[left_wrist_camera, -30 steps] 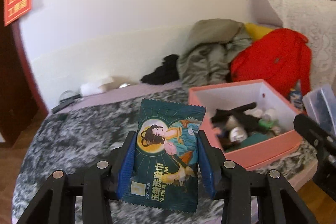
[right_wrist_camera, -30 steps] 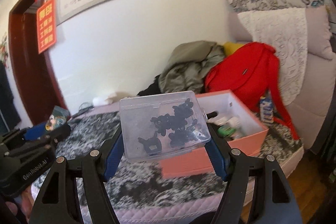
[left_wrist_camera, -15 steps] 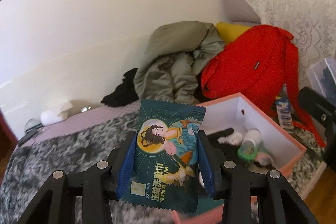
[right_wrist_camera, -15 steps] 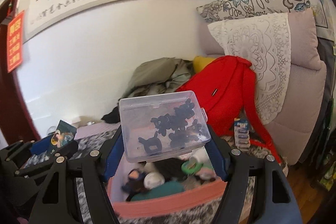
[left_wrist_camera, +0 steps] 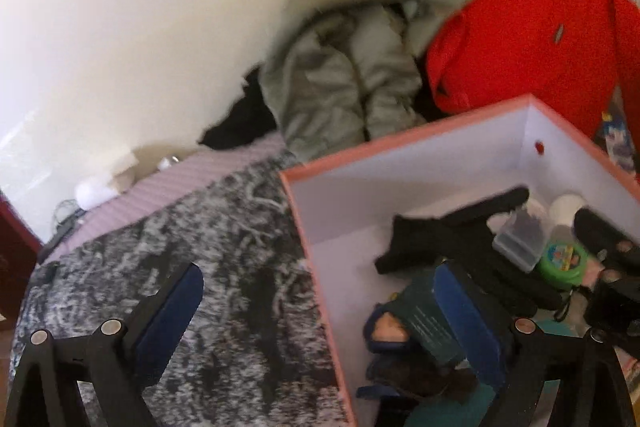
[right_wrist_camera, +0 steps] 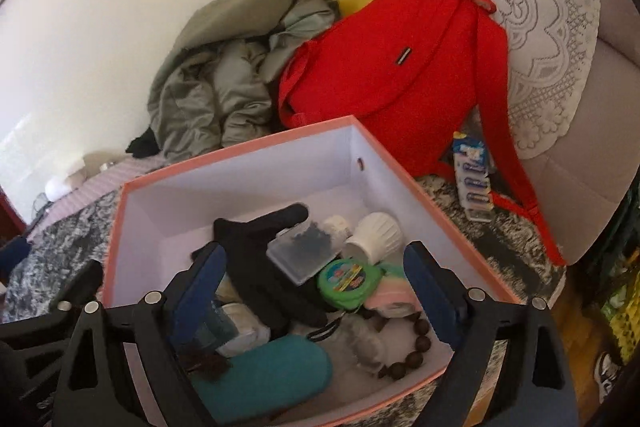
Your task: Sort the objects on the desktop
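Note:
A pink box [right_wrist_camera: 236, 155] with a white inside stands on the grey patterned blanket and holds several items. The clear plastic case of black parts [right_wrist_camera: 304, 253] lies inside it on a black glove [right_wrist_camera: 256, 247], beside a green round tin [right_wrist_camera: 347, 281]. My right gripper [right_wrist_camera: 316, 291] is open and empty above the box. My left gripper [left_wrist_camera: 316, 315] is open across the box's left wall [left_wrist_camera: 316, 275]; the dark green packet [left_wrist_camera: 424, 319] lies inside the box against its right finger. The clear case [left_wrist_camera: 520, 239] also shows in the left wrist view.
A red backpack [right_wrist_camera: 400, 67] and a heap of grey-green clothes [right_wrist_camera: 224, 67] lie behind the box against the wall. A strip of batteries [right_wrist_camera: 472, 179] lies at the right of the box. A lace-covered cushion [right_wrist_camera: 540, 27] stands at the far right.
Both grippers have moved over the box and opened. The left one let go of the green packet and the right one let go of the clear case; both now lie in the box.

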`<state>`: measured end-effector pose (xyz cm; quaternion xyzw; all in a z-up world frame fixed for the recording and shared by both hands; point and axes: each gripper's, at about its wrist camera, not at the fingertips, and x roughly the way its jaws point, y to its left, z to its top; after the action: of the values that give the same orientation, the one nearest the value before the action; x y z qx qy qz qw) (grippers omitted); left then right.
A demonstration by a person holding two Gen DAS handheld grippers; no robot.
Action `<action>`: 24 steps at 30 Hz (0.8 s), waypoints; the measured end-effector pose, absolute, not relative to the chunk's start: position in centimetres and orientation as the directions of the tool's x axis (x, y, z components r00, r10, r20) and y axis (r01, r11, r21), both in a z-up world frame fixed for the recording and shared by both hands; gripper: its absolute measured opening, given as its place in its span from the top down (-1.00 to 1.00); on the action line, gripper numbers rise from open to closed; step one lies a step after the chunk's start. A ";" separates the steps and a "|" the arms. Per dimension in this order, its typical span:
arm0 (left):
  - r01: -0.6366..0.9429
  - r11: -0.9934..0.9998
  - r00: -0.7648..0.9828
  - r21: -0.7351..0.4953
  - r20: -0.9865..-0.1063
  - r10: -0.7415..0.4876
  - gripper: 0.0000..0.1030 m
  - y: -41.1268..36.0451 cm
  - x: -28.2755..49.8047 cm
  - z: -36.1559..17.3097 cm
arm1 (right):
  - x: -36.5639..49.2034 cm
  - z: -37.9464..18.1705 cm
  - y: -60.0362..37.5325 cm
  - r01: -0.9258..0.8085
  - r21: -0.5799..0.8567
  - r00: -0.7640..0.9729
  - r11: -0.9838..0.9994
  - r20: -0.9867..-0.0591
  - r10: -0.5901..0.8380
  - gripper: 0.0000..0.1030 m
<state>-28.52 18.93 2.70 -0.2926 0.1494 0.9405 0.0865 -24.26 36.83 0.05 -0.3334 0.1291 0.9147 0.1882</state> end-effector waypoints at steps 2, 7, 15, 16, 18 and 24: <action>-0.225 -0.946 -0.845 0.234 -0.530 0.070 -0.94 18.0 -26.8 4.3 | -23.5 0.3 36.3 -0.420 0.124 -0.723 -0.899 -0.644 0.249 -0.81; -0.183 -0.957 -0.890 0.226 -0.451 0.064 -0.99 16.2 -23.3 7.7 | -20.4 2.7 33.5 -0.391 0.108 -0.771 -0.914 -0.580 0.261 -0.88; -0.173 -0.966 -0.919 0.192 -0.384 0.088 -1.00 13.6 -18.1 11.9 | -16.2 7.0 30.7 -0.360 0.099 -0.822 -0.928 -0.505 0.265 -0.91; -0.171 -0.967 -0.923 0.187 -0.375 0.091 -1.00 13.2 -17.4 12.3 | -15.7 7.6 30.3 -0.357 0.097 -0.827 -0.929 -0.495 0.266 -0.92; -0.170 -0.969 -0.929 0.179 -0.358 0.096 -1.00 12.5 -16.2 13.2 | -14.8 8.6 29.6 -0.349 0.095 -0.838 -0.932 -0.477 0.265 -0.94; -0.153 -0.974 -0.943 0.166 -0.321 0.094 -0.86 10.1 -13.2 14.6 | -12.7 11.1 26.6 -0.307 0.094 -0.869 -0.947 -0.432 0.239 -0.96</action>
<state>-13.22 10.07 14.59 -0.1573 0.0949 0.9810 0.0630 -12.72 26.64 11.10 -0.2126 0.0803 0.9635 0.1417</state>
